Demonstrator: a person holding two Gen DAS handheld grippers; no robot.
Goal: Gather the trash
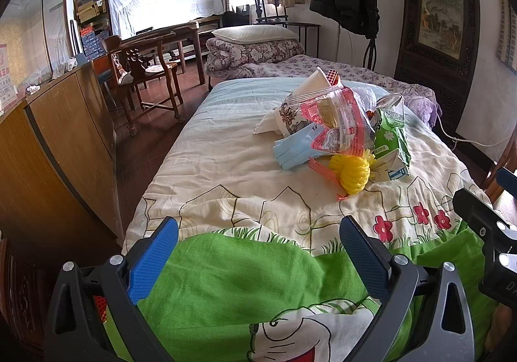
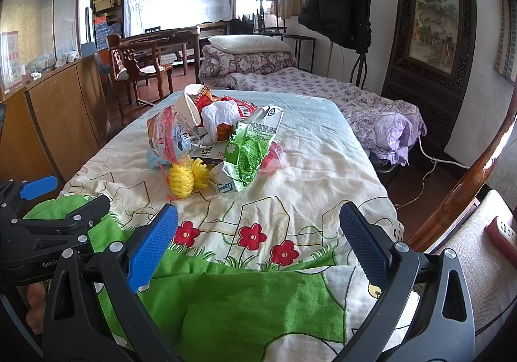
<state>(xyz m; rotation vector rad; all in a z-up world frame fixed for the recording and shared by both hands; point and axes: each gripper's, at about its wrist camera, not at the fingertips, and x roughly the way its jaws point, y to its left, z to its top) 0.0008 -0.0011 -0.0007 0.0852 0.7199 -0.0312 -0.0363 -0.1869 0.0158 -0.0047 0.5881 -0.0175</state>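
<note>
A bedroom: my cartoon quilt (image 1: 226, 168) covers the near bed, a wooden chair (image 1: 145, 71) stands off to its left. The trash heap (image 1: 339, 129) sits mid-quilt, well ahead of me: one yellow foam net (image 2: 182, 181), one green carton (image 2: 248, 149), one paper cup (image 2: 189, 103), wrappers. Nothing blocks it. My left claw (image 1: 258, 249) and right claw (image 2: 258, 236) both hover spread wide, empty.

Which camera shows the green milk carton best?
The right wrist view: the carton faces the camera, its crushed front unobstructed. The left wrist view shows the carton side-on at the pile's far edge, partly behind the pink bag.
</note>
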